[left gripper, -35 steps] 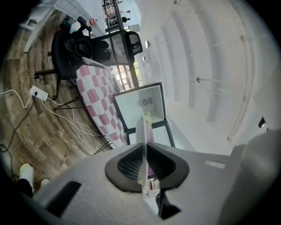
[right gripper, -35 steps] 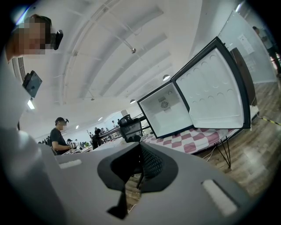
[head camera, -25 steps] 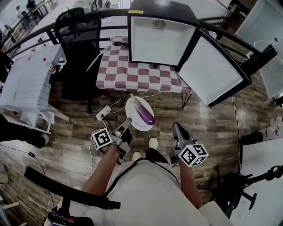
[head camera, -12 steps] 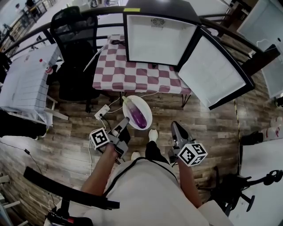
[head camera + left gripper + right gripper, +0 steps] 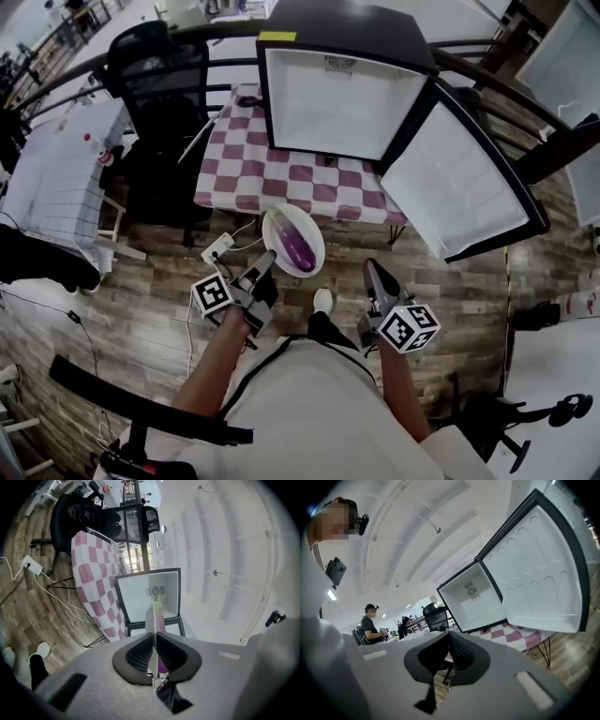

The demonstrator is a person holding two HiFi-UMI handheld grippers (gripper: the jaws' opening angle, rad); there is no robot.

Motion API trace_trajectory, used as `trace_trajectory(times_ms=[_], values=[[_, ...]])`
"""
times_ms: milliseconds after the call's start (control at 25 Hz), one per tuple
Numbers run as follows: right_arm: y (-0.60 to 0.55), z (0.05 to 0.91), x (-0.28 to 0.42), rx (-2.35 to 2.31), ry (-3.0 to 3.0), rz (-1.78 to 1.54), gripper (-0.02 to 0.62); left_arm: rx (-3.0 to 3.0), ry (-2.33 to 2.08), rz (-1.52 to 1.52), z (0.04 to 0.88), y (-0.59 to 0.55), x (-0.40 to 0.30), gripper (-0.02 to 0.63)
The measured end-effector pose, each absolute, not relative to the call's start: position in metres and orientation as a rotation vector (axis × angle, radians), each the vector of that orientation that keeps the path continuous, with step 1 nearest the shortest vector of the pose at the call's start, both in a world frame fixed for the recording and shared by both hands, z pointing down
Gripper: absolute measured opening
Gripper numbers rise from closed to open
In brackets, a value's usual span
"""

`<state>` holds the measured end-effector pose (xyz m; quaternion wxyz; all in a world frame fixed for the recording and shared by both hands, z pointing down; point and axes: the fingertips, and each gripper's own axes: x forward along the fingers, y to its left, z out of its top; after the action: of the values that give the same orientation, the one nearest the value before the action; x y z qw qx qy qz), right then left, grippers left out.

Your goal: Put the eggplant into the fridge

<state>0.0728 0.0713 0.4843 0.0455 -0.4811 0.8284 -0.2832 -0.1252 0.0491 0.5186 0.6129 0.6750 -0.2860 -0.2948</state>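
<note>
Your left claw [image 5: 265,260] is clamped on the near rim of the plate [image 5: 319,246]; in the left gripper view the rim runs edge-on between the pads. Your right claw [image 5: 375,274] hangs beside it, jaws together on nothing and well apart from the plate, so the left hand carries the whole load.

The eggplant [image 5: 296,246] lies loose on that plate, just ahead of your left jaws. Its long axis runs away from you, stem end at the far side and a little to the left, the fat purple end nearer the claw. Nothing pins it, so I'd judge it free to roll if the plate tips.

Beyond the plate comes the table [image 5: 281,169], the plate's far edge near its front edge. On it stands the fridge [image 5: 333,103], its white inside facing you and its door [image 5: 464,187] swung wide to the right. From your left claw the opening lies straight ahead and slightly right, so the eggplant already points roughly into it.
</note>
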Motion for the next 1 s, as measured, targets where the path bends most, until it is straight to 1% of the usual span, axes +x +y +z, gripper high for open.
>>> trace_trajectory(times_ms=[440, 1000], values=[[-0.015, 0.479, 0.102, -1.359, 2.630, -0.862, 0.006, 1.557, -0.718, -0.721, 0.507, -0.019, -0.096, 0.031], [-0.076, 0.486, 0.128, -1.210, 2.718, -0.882, 0.006, 1.529, -0.770, -0.781, 0.515, -0.076, -0.050, 0.031]])
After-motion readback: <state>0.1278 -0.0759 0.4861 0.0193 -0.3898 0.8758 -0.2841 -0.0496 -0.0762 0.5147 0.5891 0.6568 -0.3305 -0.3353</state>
